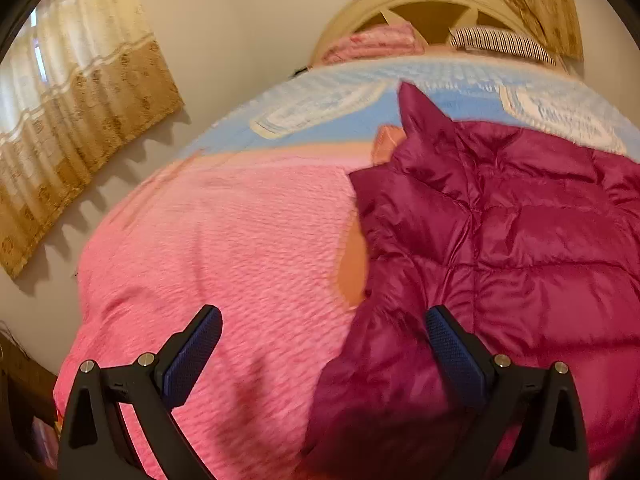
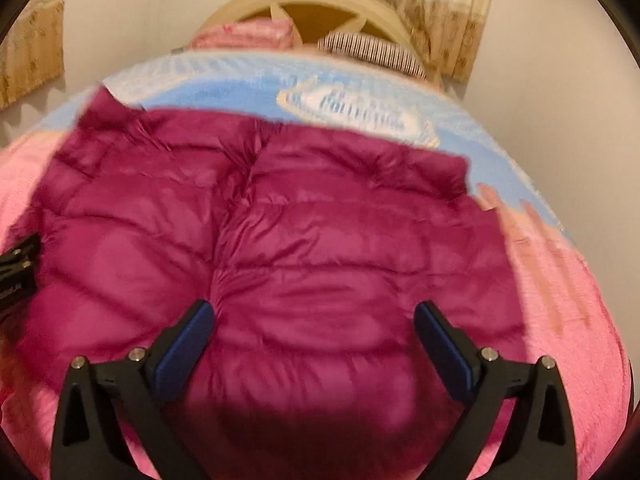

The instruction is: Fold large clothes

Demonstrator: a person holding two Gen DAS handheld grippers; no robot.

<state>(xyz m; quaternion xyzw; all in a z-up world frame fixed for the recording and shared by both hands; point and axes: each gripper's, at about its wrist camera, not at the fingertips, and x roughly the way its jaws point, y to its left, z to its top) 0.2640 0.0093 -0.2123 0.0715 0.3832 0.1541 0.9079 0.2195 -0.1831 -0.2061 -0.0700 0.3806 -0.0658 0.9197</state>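
Note:
A magenta quilted puffer jacket lies spread on the bed, also filling the middle of the right wrist view. One corner of it sticks up toward the headboard. My left gripper is open and empty, hovering over the jacket's left edge and the pink blanket. My right gripper is open and empty, above the jacket's middle. The left gripper's black body shows at the left edge of the right wrist view.
The bed carries a pink blanket and a blue patterned cover. A cream headboard, a pink pillow and a striped pillow stand at the far end. Tan curtains hang on the walls.

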